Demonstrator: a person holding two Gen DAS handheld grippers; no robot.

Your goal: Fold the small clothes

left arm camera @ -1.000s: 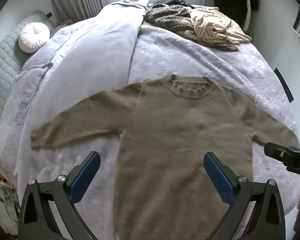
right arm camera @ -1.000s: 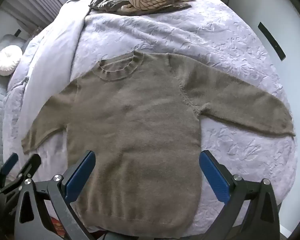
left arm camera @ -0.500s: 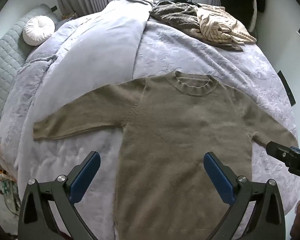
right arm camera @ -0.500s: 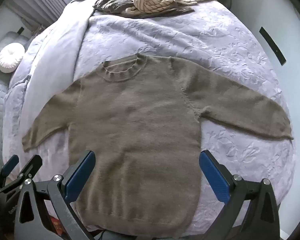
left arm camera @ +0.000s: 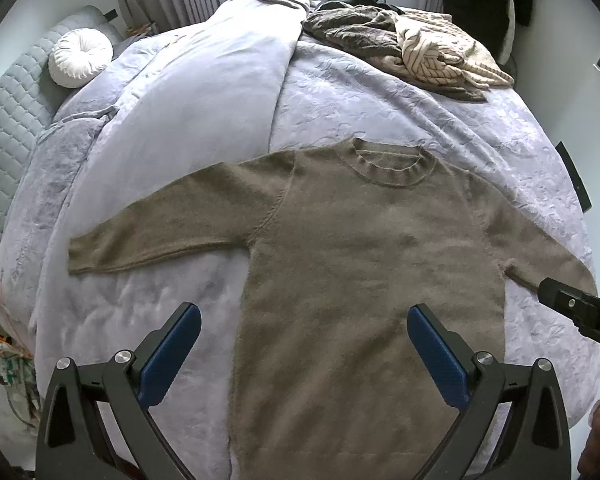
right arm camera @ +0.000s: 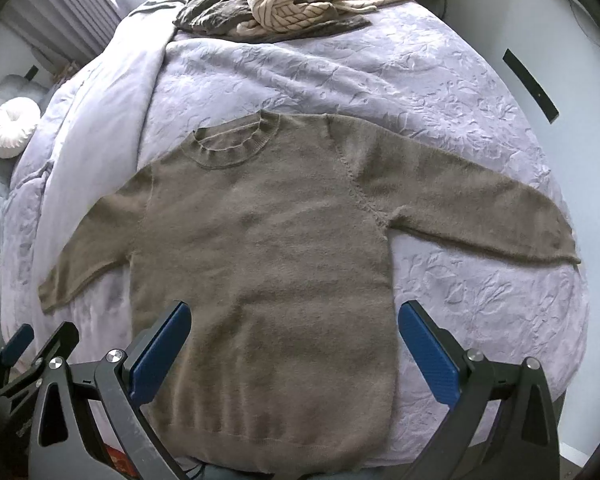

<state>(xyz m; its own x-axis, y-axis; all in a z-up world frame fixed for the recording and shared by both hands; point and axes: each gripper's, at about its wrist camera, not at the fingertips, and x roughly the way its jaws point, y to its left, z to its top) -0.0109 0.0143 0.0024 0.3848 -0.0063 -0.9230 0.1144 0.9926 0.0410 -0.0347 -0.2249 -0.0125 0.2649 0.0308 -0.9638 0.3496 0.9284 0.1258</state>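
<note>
- The olive-brown sweater (left arm camera: pixel 364 264) lay face up on the near part of the bed (left arm camera: pixel 380 92), collar (right arm camera: pixel 236 144) toward the far end, hem by the near edge, both sleeves spread out to the sides.
- No fold was in it, so I judged the folding had not begun: this was the pause before the first grasp.
- The left gripper (left arm camera: pixel 304 354) hovered above the lower body of the sweater, jaws spread wide and holding nothing.
- The right gripper (right arm camera: pixel 294 352) hung over the hem in much the same way, jaws wide apart and empty.
- The next move probably called for each gripper to go out to its own side, pinch a cuff or shoulder, and bring the sleeve in across the chest; the knit looked soft and would likely sag if lifted from one point.
- A heap of unfolded clothes (left arm camera: pixel 404 48) waited at the far end, well apart from the sweater.
- A round white cushion (left arm camera: pixel 80 58) sat by the headboard.
</note>
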